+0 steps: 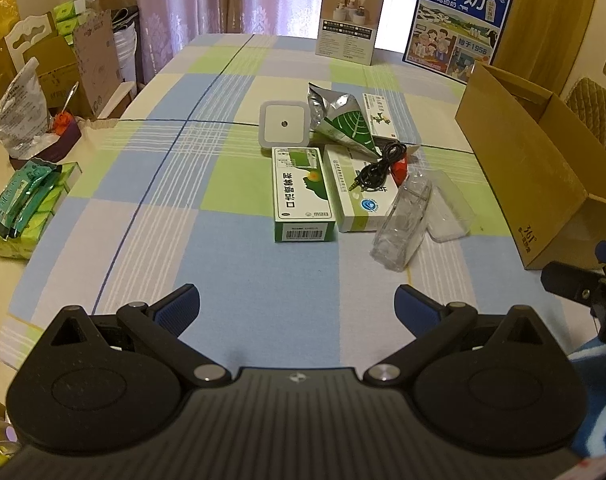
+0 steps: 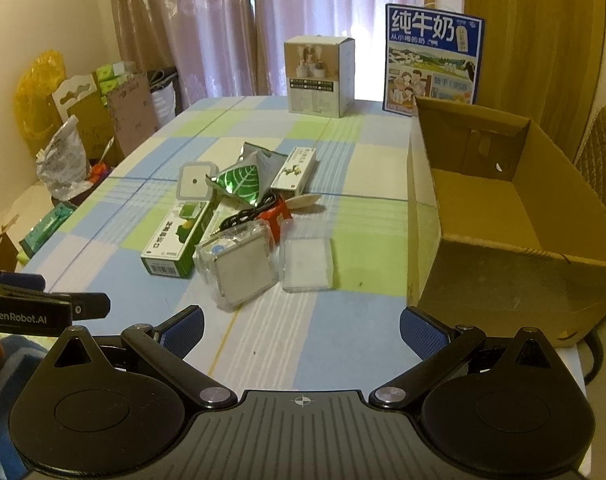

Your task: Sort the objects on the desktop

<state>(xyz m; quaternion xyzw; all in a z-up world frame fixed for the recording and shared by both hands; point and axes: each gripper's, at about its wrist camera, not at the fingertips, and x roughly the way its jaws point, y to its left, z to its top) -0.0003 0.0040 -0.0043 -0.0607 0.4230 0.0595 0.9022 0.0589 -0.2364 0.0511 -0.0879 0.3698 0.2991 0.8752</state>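
A heap of small objects lies mid-table: a green-and-white medicine box [image 1: 303, 196] [image 2: 177, 240], a second white box [image 1: 353, 190], a white square night light [image 1: 283, 124] [image 2: 195, 182], a silver leaf-print pouch [image 1: 343, 120] [image 2: 241, 182], a black cable [image 1: 383, 162] [image 2: 249, 214], a red packet [image 1: 399, 168] [image 2: 277, 216], a clear plastic case [image 1: 403, 226] [image 2: 237, 266] and its clear lid [image 2: 306, 265]. An open cardboard box [image 1: 531, 176] [image 2: 515, 216] stands at the right. My left gripper [image 1: 297, 306] and right gripper [image 2: 301, 328] hover open and empty near the front edge.
A tall product box [image 1: 350, 24] [image 2: 318, 76] and a blue milk carton panel [image 1: 457, 24] [image 2: 433, 60] stand at the table's far end. Green tissue packs and teal sachets [image 1: 21, 204] lie left, beside bags and cartons. A chair [image 2: 601, 152] stands behind the cardboard box.
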